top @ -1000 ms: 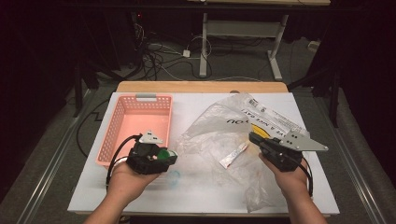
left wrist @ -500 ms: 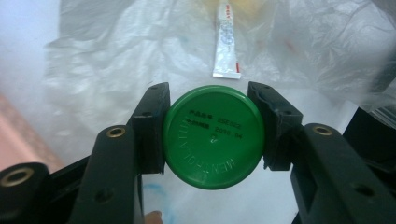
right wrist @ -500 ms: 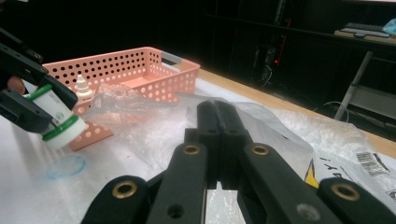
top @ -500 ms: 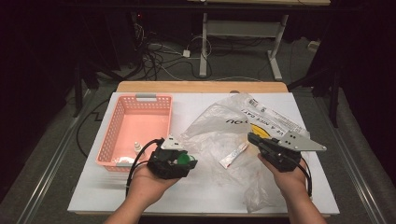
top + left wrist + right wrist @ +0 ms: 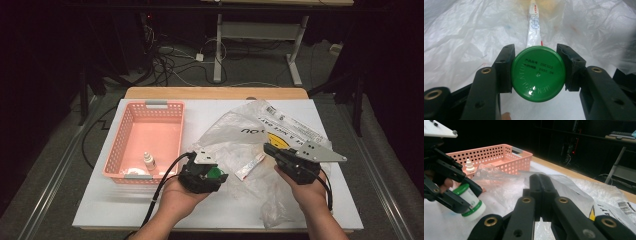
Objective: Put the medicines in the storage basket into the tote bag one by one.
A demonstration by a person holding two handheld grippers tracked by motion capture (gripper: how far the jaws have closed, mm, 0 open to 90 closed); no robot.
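My left gripper (image 5: 216, 175) is shut on a white jar with a green lid (image 5: 538, 73), one pad on each side of the lid. It hovers over the left edge of a crumpled clear plastic bag (image 5: 250, 132). In the right gripper view the jar (image 5: 470, 195) hangs tilted between those jaws just above the white table. A white printed sachet (image 5: 534, 27) lies inside the bag beyond the jar. My right gripper (image 5: 268, 148) is shut over the bag's middle, and I see nothing between its jaws (image 5: 539, 180).
A pink perforated basket (image 5: 116, 150) stands at the left with a small white dropper bottle (image 5: 149, 161) inside. The bag spreads over the right half of the white tabletop (image 5: 100, 210). Beyond the table's wooden far edge lie cables and desk legs.
My left gripper has carried the jar rightward from the basket's near corner to the bag's edge, a little lower. The right gripper has stayed put.
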